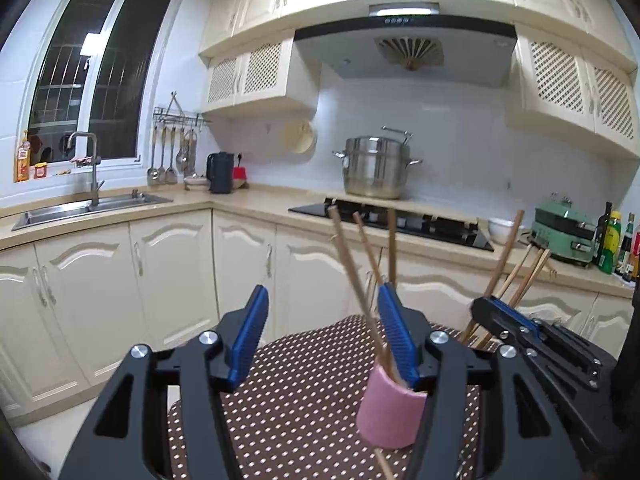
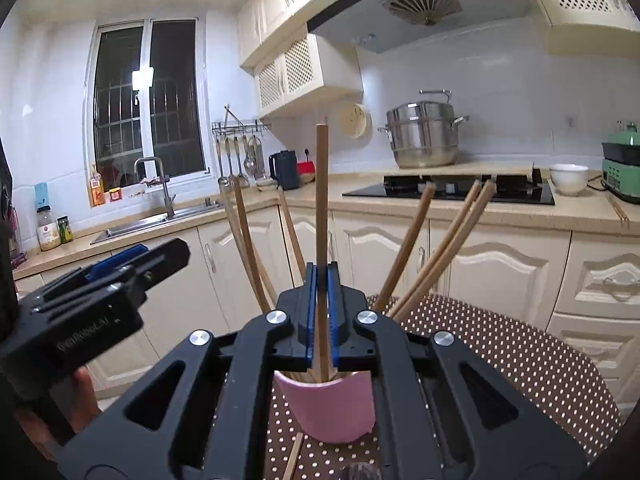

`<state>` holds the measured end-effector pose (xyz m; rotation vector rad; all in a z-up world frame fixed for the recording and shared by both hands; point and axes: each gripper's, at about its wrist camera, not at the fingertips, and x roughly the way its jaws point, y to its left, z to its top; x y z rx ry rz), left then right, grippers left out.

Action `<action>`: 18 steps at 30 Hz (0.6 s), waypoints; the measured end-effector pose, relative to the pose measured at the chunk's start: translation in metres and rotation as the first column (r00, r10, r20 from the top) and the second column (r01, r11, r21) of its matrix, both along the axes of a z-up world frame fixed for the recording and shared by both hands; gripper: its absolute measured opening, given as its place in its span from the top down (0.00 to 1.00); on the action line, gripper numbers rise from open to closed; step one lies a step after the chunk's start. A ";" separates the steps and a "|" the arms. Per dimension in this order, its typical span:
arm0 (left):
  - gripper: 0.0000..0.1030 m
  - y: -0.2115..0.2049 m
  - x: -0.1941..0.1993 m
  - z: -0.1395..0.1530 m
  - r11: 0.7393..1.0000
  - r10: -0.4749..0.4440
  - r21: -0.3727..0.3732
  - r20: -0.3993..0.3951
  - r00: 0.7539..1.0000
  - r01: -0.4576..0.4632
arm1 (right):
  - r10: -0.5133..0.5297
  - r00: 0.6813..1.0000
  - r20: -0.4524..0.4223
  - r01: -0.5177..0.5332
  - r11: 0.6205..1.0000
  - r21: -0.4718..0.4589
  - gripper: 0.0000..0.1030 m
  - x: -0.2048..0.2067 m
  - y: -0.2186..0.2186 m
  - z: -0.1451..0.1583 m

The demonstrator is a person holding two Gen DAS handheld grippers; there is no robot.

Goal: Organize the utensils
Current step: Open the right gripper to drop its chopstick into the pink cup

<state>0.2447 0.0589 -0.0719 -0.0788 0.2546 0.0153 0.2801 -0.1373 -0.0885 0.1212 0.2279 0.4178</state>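
With our right gripper [image 2: 322, 276] clamped mid-shaft on a light, stiff, likely slippery wooden chopstick [image 2: 321, 200] standing upright in the pink cup [image 2: 328, 408], our left gripper [image 1: 320, 308] stood open and empty beside the cup.

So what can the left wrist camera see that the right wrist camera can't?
Only the left wrist view shows the open left gripper from behind and the bottles past the green appliance.

Only the right wrist view shows the right gripper shut on an upright chopstick, plus the jars beside the sink.

Both show the pink cup of chopsticks on the dotted cloth, the steel pot and the window.
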 end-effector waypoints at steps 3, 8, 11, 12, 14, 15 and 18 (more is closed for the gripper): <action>0.44 0.007 -0.004 0.000 1.000 0.010 0.000 -0.025 1.000 -0.010 | -0.031 1.000 0.003 0.031 1.000 0.000 0.84 -0.006 -0.002 0.000; 0.43 0.015 -0.016 0.006 1.000 0.020 -0.001 -0.046 0.999 -0.020 | -0.042 0.999 0.017 0.041 0.999 0.012 0.47 -0.020 -0.005 0.008; 0.42 0.019 -0.026 0.009 1.000 0.022 0.001 -0.053 0.998 -0.022 | -0.046 0.998 0.037 0.046 0.999 0.005 0.47 -0.030 -0.005 0.014; 0.41 0.020 -0.029 0.011 1.000 0.020 0.000 -0.058 0.998 -0.020 | -0.050 0.998 0.048 0.050 0.999 0.006 0.46 -0.036 -0.006 0.018; 0.41 0.022 -0.036 0.013 1.000 0.017 -0.001 -0.070 0.997 -0.017 | -0.048 0.997 0.062 0.047 0.999 0.009 0.46 -0.043 -0.008 0.023; 0.41 0.022 -0.037 0.013 1.000 0.012 -0.003 -0.079 0.997 -0.013 | -0.049 0.996 0.071 0.049 0.999 0.007 0.44 -0.048 -0.010 0.027; 0.40 0.024 -0.041 0.014 1.000 -0.006 -0.017 -0.134 0.991 0.004 | -0.043 0.995 0.087 0.043 0.999 0.005 0.40 -0.061 -0.016 0.033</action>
